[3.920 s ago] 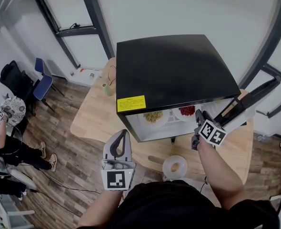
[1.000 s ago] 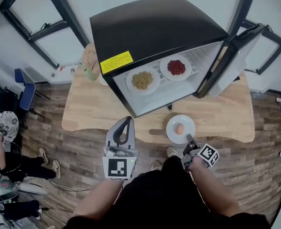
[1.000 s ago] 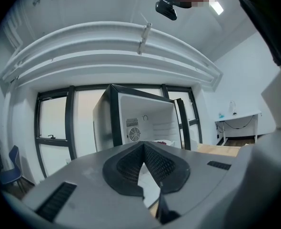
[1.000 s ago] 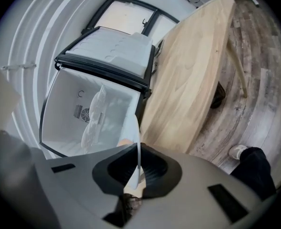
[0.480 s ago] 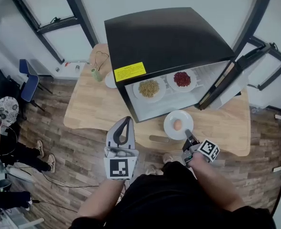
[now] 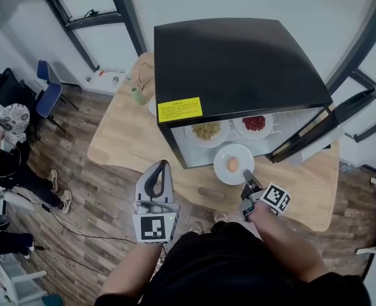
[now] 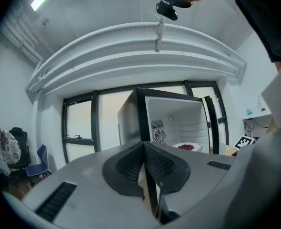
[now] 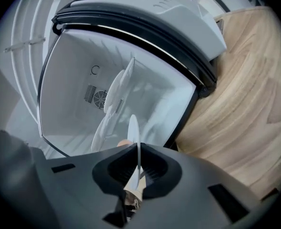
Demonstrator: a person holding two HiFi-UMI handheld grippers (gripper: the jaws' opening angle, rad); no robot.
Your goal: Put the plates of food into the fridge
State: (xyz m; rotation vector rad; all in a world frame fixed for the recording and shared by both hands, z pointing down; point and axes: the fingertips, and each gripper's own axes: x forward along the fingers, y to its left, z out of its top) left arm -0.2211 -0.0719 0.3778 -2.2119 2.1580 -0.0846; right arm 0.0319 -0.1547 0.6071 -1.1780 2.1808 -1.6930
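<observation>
My right gripper (image 6: 247,181) is shut on the near rim of a white plate (image 6: 233,164) that carries one egg (image 6: 232,164). The plate hangs just in front of the open fridge (image 6: 239,69), by its lower edge. In the right gripper view the plate (image 8: 133,125) shows edge-on between the pads of the right gripper (image 8: 138,149). Inside the fridge sit a plate of yellowish food (image 6: 206,131) and a plate of red food (image 6: 254,123). My left gripper (image 6: 160,165) is shut and empty, held off the table's front edge. In its own view the left gripper (image 7: 144,146) points at the fridge.
The fridge door (image 6: 331,129) stands open to the right. The fridge rests on a wooden table (image 6: 127,148) with a small green item (image 6: 137,95) at its far left. A person (image 6: 9,145) and a blue chair (image 6: 49,95) are at the left.
My right gripper left the fridge, took the egg plate by its rim at the table's front, and has carried it toward the fridge opening. The left gripper has barely shifted.
</observation>
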